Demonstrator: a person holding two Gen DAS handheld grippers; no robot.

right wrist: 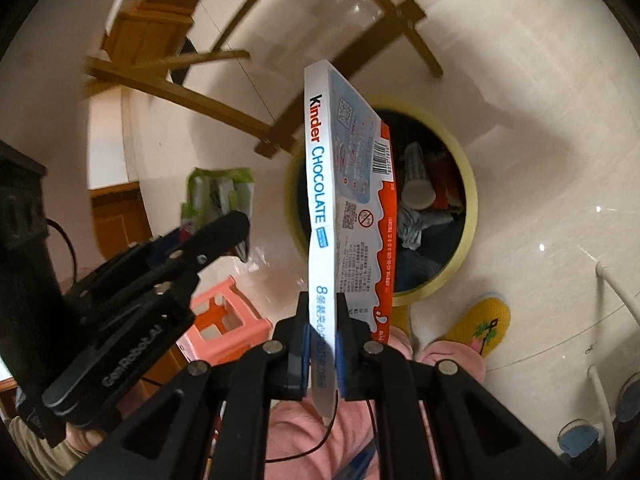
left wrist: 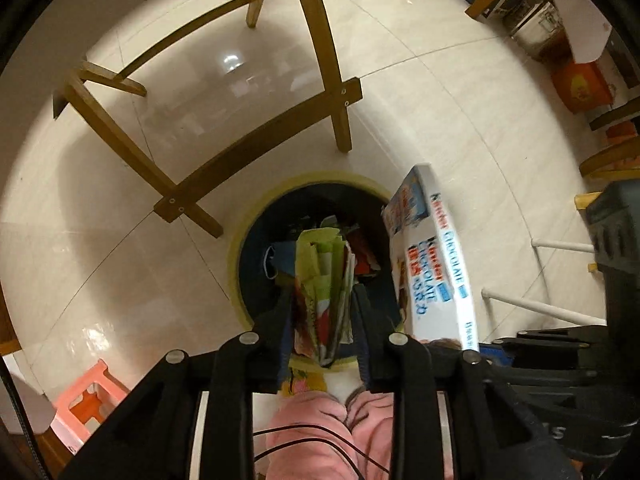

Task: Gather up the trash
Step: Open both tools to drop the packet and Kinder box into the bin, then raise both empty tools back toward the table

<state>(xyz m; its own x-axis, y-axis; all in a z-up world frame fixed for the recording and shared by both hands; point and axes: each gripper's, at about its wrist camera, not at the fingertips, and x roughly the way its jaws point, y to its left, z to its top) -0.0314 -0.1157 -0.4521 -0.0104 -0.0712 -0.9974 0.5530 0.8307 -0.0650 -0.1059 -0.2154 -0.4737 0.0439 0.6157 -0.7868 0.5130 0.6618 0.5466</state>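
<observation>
Hovering above the part-filled trash bin (left wrist: 240,264), left claw (left wrist: 324,300) loosely holds a green wrapper (left wrist: 320,280), right claw (right wrist: 322,320) clamps a Kinder chocolate box (right wrist: 320,184); both undropped.

The left hand-held gripper (left wrist: 322,320) and right hand-held gripper (right wrist: 323,344) are matte black, with angular linkage arms pinned by round silver screws and blue pads inside the fingers. One body carries pale "GenRobot.AI" lettering. Thin black cables trail below. The person wears fluffy pink trousers (left wrist: 320,432) and yellow embroidered slippers (right wrist: 486,326).
</observation>
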